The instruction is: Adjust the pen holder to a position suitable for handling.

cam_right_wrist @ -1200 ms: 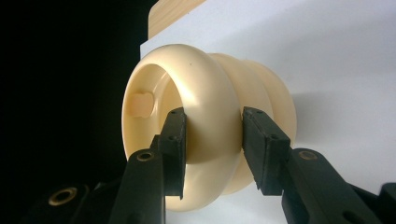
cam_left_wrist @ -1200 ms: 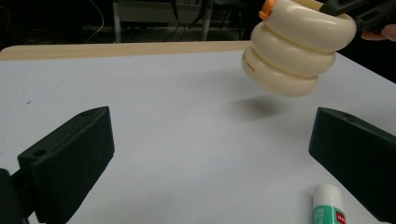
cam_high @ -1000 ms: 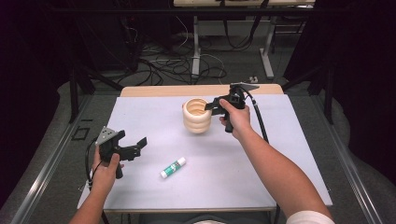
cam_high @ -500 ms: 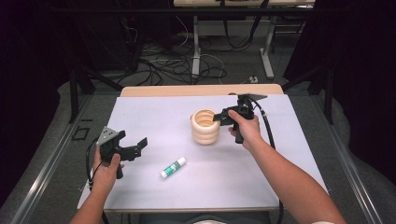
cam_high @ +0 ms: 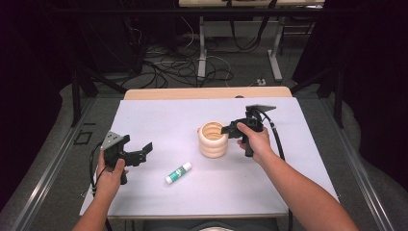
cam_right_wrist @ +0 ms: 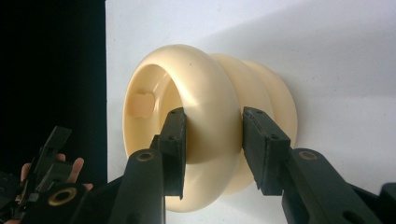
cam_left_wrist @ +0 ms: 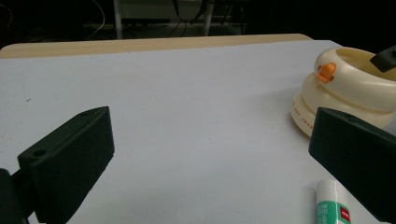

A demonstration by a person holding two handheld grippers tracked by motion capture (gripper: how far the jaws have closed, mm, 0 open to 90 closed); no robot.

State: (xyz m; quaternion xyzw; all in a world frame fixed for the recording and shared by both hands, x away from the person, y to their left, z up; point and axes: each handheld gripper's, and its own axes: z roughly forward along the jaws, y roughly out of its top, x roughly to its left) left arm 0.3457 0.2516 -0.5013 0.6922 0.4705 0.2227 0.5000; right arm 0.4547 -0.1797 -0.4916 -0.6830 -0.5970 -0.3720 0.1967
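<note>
Around us the room is dark, with cables tangled on the floor beyond the far edge of the table (cam_high: 159, 120), whose top is white with a pale wooden strip along the back. On that white surface, a little right of centre, we see a cream ribbed cup (cam_high: 213, 139) standing upright. From the left gripper view it shows a small orange beak-like knob on its upper ring and some small lettering on the lower ring.

Our right gripper (cam_high: 230, 129) is clamped on the cup's rim: in the right gripper view one black pad sits inside the mouth and the other presses on the outer wall, with the thick top ring squeezed between them. The right hand (cam_high: 254, 142) holds the gripper's handle just to the right of the cup, and a black cable trails back along the forearm.

Our left gripper (cam_high: 144, 150) is over the left part of the table, well apart from the cup, its jaws standing wide with nothing between them. The left hand (cam_high: 111, 169) grips it near the table's left edge.

Between the two grippers, nearer the front, a glue stick (cam_high: 178, 172) with a white and green label lies on its side, angled, touching neither gripper.
</note>
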